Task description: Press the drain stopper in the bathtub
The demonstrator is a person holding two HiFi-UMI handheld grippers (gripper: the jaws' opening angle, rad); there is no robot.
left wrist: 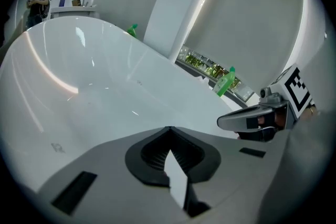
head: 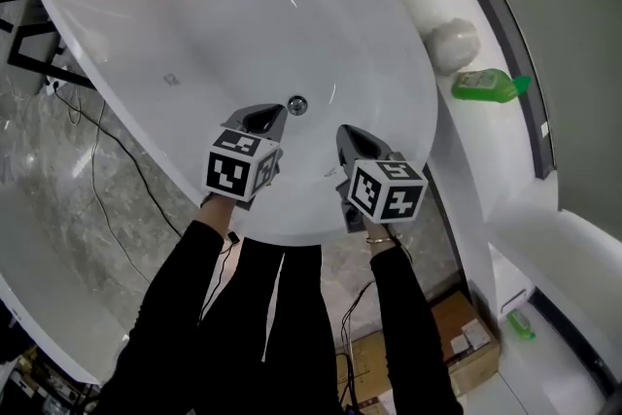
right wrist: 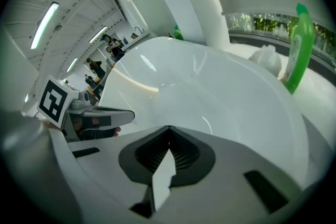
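The white oval bathtub [head: 194,24] fills the head view. Its small round chrome drain stopper [head: 297,104] sits in the tub floor near the near end. My left gripper [head: 275,113] hovers just left of the stopper with its tip close to it, jaws shut on nothing. My right gripper [head: 344,132] hangs a little right of and nearer than the stopper, also shut and empty. In the left gripper view the shut tips [left wrist: 169,128] point over the tub wall [left wrist: 105,76]; the right gripper view shows the same [right wrist: 169,127]. Neither gripper view shows the stopper.
A green bottle [head: 486,86] and a white round object [head: 452,44] rest on the ledge right of the tub. Cables [head: 107,170] run over the marble floor at left. A cardboard box [head: 457,335] lies at lower right. People stand far off [right wrist: 107,42].
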